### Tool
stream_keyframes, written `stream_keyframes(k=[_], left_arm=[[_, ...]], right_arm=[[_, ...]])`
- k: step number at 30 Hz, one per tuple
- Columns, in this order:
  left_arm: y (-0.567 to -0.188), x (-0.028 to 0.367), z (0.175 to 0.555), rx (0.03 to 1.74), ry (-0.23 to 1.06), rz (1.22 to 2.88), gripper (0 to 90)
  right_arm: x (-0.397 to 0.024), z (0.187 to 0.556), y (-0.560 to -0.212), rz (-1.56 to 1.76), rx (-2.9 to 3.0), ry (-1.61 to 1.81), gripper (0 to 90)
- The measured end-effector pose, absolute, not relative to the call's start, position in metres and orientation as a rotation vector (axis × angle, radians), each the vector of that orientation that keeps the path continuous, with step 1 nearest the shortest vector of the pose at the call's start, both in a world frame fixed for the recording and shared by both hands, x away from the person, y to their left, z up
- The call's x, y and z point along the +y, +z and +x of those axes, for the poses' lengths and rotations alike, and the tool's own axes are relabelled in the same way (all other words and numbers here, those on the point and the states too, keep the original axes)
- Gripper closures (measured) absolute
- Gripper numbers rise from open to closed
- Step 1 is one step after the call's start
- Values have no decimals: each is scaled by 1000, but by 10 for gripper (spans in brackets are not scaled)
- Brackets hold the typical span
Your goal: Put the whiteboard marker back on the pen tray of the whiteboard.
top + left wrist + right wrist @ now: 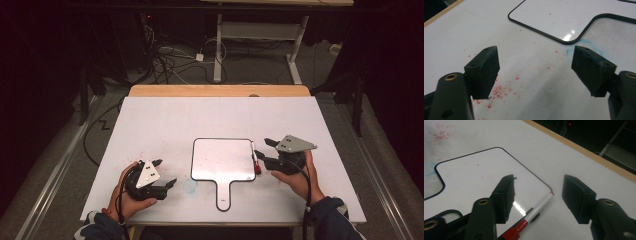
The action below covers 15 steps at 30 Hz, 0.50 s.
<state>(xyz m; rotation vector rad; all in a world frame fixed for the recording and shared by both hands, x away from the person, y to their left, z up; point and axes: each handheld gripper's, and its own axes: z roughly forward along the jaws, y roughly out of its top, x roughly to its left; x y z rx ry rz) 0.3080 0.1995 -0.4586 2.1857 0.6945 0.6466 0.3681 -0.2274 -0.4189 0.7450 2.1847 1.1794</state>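
The right hand-held gripper (261,148) is positioned just beside the right edge of the handled whiteboard (222,159), with its jaws spread wide and nothing clamped between them. The red-capped marker (255,162) is seen lying on the white surface (165,120), resting against the whiteboard's right edge; in the right gripper view the marker (534,213) is located below and between the parted jaws, untouched by either pad. The left hand-held gripper (165,172) is held near the whiteboard's lower left corner, jaws wide and empty. Red specks (499,90) and a blue smear (586,47) are noted on the surface.
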Motion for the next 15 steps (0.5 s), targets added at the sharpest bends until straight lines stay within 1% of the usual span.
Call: stream_keyframes(k=[6,8,11,15], left_arm=[[-459,199,309,703,651,2188,211],[-459,200,309,703,654,2192,211],[-459,200,306,712,647,2192,211],[-458,199,305,706,653,2185,211]], right_arm=[[-244,352,-418,752,2128,1197,310],[-250,346,-421,759,2097,1198,254],[-258,336,-427,780,2068,1200,207],[-271,322,-438,834,2039,1220,184]])
